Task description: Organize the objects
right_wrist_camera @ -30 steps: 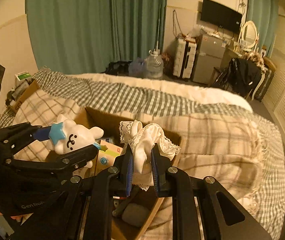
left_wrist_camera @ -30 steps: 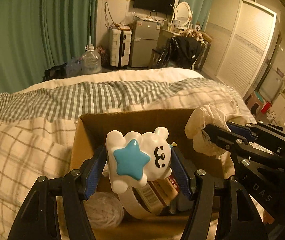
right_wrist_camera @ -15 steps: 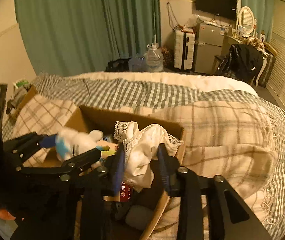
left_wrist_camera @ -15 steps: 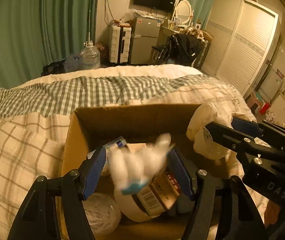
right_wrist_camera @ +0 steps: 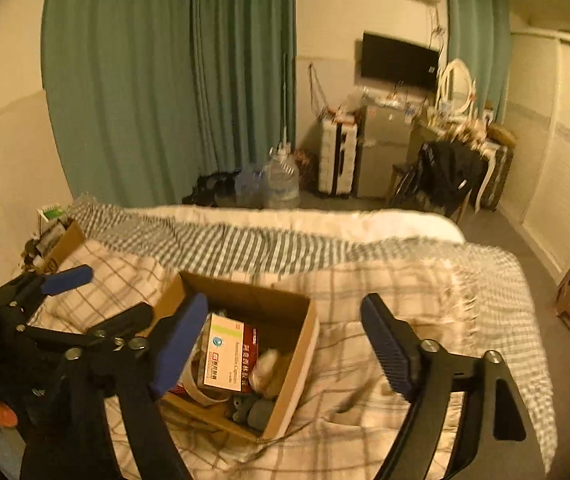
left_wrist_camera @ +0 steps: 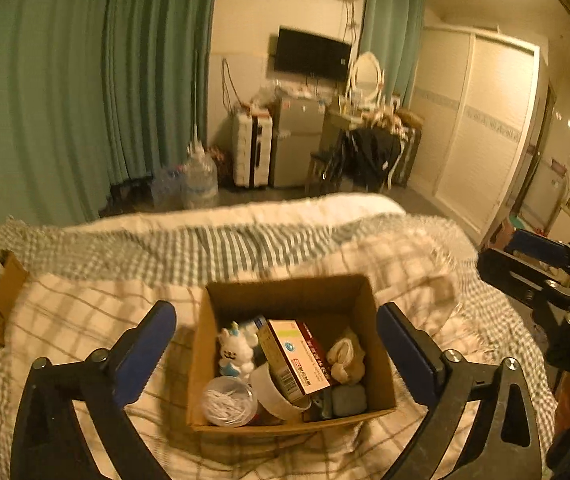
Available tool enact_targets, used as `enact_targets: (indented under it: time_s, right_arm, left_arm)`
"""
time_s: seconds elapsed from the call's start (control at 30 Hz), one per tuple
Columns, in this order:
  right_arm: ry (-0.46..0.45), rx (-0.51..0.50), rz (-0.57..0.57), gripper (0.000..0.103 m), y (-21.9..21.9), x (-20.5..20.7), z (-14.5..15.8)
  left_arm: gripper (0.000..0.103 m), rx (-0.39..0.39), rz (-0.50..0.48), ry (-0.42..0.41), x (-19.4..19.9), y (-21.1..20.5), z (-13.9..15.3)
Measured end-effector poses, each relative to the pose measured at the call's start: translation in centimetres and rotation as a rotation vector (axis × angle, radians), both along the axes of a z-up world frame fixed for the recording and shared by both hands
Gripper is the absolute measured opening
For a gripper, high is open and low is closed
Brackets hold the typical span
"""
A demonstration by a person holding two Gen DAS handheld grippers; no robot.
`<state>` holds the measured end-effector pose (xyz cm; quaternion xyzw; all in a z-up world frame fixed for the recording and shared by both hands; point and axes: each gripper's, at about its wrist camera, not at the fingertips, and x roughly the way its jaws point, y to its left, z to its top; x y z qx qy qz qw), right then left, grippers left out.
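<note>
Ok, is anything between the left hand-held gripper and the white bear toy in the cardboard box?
Nothing visible. The left hand-held gripper hangs open above the cardboard box, and the white bear toy lies uncovered at the box's left side, beside the medicine carton.

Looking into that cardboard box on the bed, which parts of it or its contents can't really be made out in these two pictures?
- Right wrist view: the right gripper's near finger covers the cardboard box's left side, hiding the white bear toy.
- Both views: the cream cloth is blurred, so its lace is unreadable.
- Left wrist view: small print on the medicine box is too small.
- Left wrist view: the box bottom is buried under items.
</note>
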<state>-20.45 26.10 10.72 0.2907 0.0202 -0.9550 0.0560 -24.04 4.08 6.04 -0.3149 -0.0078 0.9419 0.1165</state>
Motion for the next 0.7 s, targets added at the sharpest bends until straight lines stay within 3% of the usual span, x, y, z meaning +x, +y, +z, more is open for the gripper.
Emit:
enact_targets:
  time_s: [0.23, 0.33, 0.57, 0.7]
  right_arm:
    - [0.13, 0.054, -0.05, 0.102, -1.8, 6.4, 5.3]
    - [0.166, 0.071, -0.062, 0.103, -2.9, 9.0, 6.4]
    - [0.192, 0.099, -0.05, 0.103, -4.4, 14.3, 5.6]
    - [0.23, 0.068, -0.068, 0.103, -4.1, 16.0, 4.6]
  left_arm:
    - [0.103, -0.016, -0.005, 0.11, 6.0, -2.0, 5.4]
    - [0.103, -0.049, 0.009, 0.159, 8.6, -2.7, 6.8]
    - [0.103, -0.061, 0.004, 0.257, 14.0, -5.0, 7.0]
    - [0.103, -0.029, 0.029, 0.293, 15.6, -6.2, 5.9]
